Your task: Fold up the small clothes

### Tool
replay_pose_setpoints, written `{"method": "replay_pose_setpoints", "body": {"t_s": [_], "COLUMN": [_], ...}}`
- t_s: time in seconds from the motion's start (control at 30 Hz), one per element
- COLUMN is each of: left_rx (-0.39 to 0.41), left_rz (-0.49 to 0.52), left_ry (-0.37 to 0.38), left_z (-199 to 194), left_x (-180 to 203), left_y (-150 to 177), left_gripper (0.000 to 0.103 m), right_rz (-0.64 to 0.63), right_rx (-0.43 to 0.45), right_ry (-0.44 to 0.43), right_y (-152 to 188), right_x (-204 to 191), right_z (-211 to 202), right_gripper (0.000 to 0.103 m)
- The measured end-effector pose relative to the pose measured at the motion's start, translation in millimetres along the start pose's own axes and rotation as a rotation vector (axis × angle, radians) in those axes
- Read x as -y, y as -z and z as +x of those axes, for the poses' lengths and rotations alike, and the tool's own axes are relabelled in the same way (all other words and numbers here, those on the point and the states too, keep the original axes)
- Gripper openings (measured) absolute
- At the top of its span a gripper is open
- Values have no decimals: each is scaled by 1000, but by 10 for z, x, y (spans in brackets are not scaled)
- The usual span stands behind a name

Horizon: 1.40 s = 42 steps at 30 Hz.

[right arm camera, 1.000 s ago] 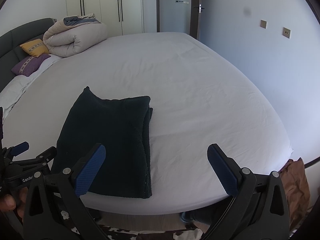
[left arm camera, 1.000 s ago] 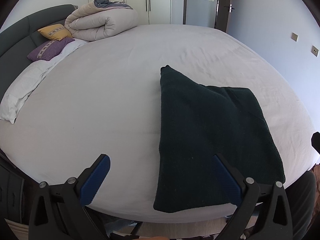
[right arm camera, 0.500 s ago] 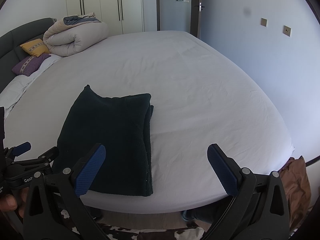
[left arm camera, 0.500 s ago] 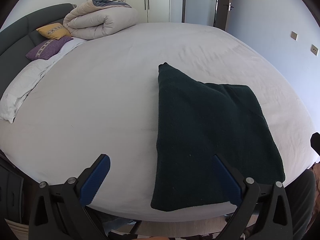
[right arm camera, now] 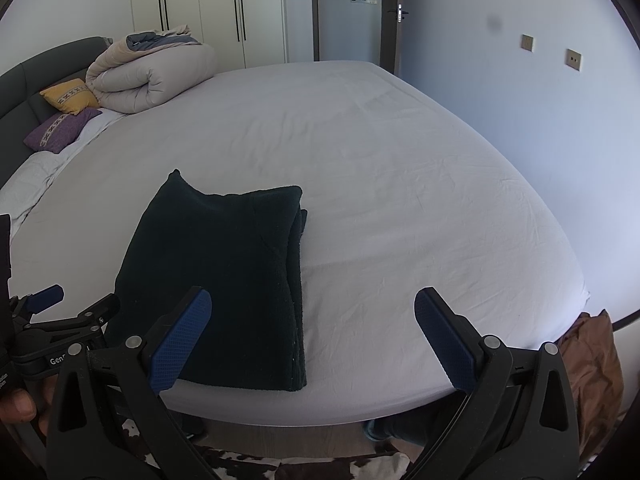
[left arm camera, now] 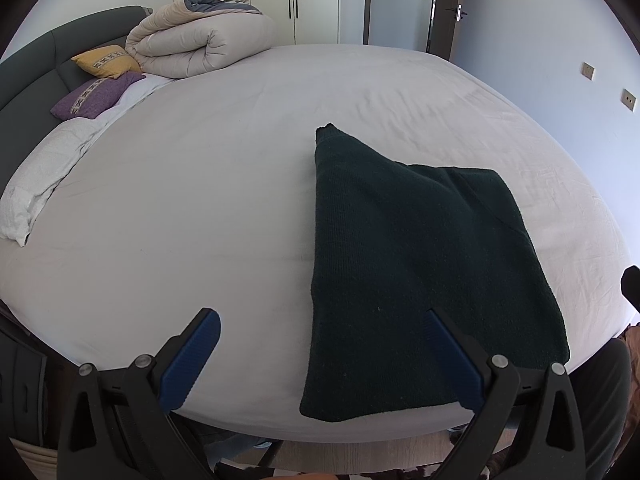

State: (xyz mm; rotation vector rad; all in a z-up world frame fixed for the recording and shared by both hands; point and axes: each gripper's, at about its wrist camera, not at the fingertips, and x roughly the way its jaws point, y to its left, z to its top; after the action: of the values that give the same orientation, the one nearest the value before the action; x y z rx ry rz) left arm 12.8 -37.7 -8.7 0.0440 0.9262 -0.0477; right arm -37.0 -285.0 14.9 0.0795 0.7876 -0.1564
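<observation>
Since a second ago we have edged slightly toward the folded dark garment (left arm camera: 416, 272) at the bed's (left arm camera: 200, 200) near edge, both jaws released and empty; a careless grab could drag it off.

A bedroom in daylight.
A white-sheeted bed (right arm camera: 400, 184) with a dark headboard (left arm camera: 36, 64) filled it; pale wardrobes (right arm camera: 200, 4) and a door (right arm camera: 390, 32) stood behind, wall switches (right arm camera: 573, 59) right.
</observation>
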Motion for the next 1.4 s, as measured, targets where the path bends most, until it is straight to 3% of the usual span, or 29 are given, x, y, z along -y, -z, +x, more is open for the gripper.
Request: {"method": "replay_pose_setpoints", "body": {"t_s": [1.4], "left_rx": [-16], "left_rz": [3], "left_ry": [2], "left_z": [38], "left_x": [1], "left_y": [54], "left_gripper": [103], "right_rz": [3], "right_rx": [-7], "right_ry": [-3], "right_y": [30], "right_x": [-84], "right_z": [-22], "right_gripper": [103]}}
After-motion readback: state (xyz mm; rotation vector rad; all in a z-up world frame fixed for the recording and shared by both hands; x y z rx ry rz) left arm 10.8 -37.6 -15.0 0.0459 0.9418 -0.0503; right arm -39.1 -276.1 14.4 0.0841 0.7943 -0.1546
